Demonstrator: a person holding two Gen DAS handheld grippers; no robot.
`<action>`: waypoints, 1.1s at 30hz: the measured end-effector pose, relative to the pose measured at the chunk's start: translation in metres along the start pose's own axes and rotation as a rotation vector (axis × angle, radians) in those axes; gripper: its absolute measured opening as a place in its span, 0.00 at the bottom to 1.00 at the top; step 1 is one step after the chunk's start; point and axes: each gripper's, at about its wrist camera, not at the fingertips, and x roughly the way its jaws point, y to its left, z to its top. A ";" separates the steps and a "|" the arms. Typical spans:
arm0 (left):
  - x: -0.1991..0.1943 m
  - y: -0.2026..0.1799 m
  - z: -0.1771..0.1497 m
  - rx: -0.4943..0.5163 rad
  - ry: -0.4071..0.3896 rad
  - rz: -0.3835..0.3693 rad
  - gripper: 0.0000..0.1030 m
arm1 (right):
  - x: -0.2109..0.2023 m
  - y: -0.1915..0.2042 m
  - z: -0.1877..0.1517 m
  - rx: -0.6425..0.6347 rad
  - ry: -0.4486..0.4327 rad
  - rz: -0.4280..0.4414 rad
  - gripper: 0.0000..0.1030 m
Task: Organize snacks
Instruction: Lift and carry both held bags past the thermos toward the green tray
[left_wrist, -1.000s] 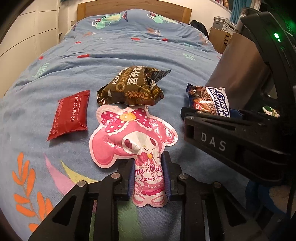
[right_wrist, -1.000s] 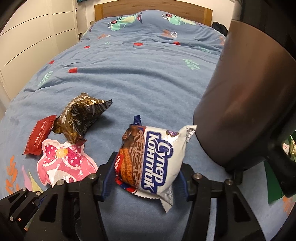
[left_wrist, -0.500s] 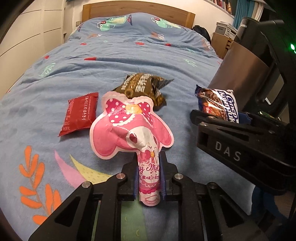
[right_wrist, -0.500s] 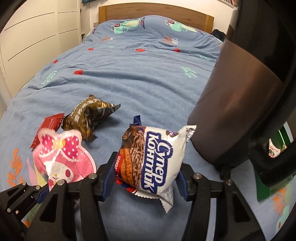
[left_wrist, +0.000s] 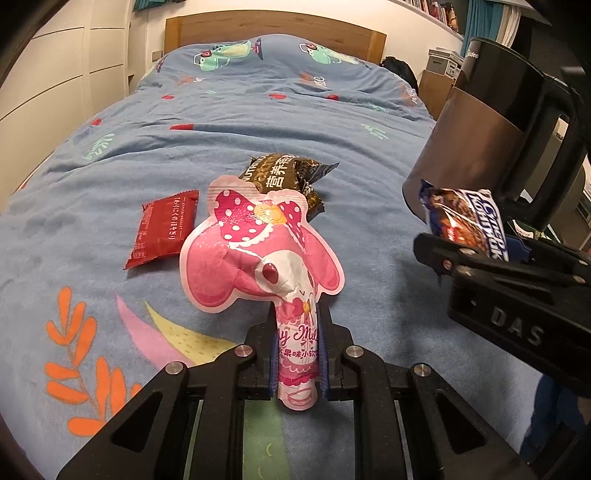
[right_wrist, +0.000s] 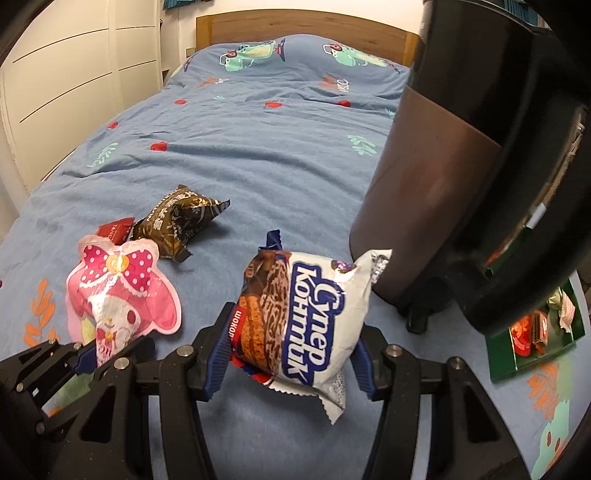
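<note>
Left tongs (left_wrist: 297, 354) clench the narrow base of a pink character pouch (left_wrist: 262, 251), lifted above the bed (left_wrist: 258, 122). Right tongs (right_wrist: 291, 354) grasp a white-and-blue snack pack (right_wrist: 306, 317). Beyond lie a red packet (left_wrist: 164, 227) and brown packet (left_wrist: 291, 177).

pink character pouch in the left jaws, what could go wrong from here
The left gripper pinches only the narrow bottom of the pink pouch, so the wide top may flop or slip out. The white snack pack in the right gripper sits close to the dark kettle and could bump it.
</note>
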 end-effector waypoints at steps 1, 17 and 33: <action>-0.001 0.000 0.000 -0.001 -0.002 0.005 0.13 | -0.002 0.000 -0.002 -0.003 0.002 0.001 0.49; -0.022 -0.013 -0.020 0.024 0.000 0.064 0.13 | -0.038 -0.020 -0.027 -0.001 0.039 0.048 0.49; -0.063 -0.062 -0.038 0.135 0.003 0.041 0.13 | -0.076 -0.070 -0.065 0.054 0.053 0.055 0.48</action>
